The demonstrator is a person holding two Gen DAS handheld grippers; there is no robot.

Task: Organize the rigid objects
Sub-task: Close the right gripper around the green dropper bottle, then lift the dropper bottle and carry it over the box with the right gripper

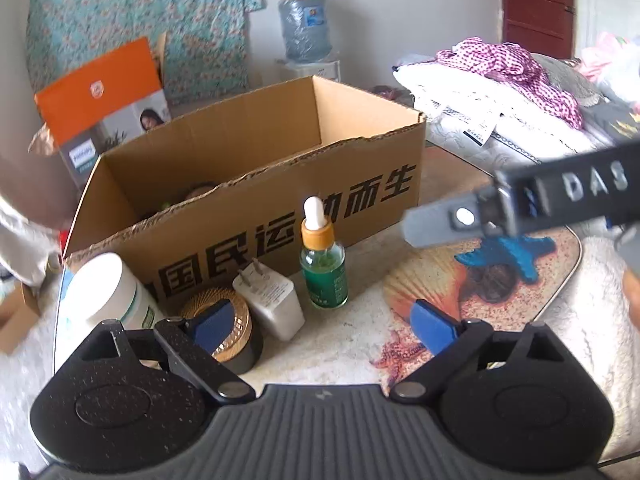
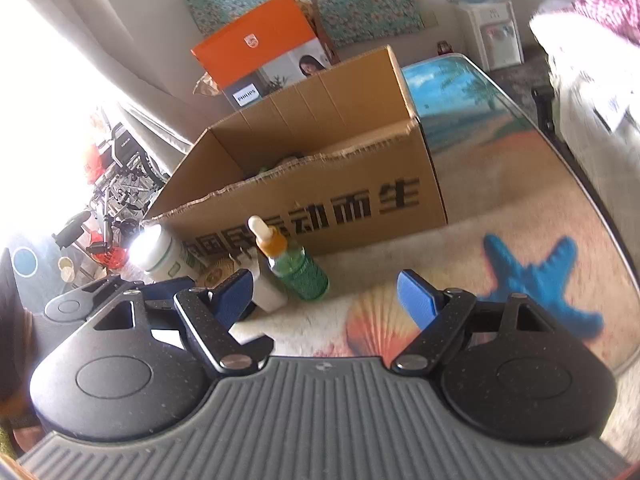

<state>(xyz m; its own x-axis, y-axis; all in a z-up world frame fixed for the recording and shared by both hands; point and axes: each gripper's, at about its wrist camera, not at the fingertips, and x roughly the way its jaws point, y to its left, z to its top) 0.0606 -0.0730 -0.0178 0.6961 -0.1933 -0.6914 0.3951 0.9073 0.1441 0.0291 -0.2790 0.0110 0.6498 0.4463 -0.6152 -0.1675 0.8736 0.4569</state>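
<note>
Box contents: the cardboard box has a near wall that hides nearly everything inside; only a dark rounded top and a bit of green show, too little to name.
Round tin: the gold-lidded tin is partly covered by the left claw finger.
Charger: the white plug is mostly hidden behind a blue pad in the right wrist view.
Right claw: the right claw is blurred and cut off by the frame edge.
Window side: washed out by glare.

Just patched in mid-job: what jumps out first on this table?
The big open cardboard box with bold black lettering dominates the middle. Directly before it stand a green dropper bottle, a white plug adapter and a white jar. Both tools, left and right, are open and empty.
</note>
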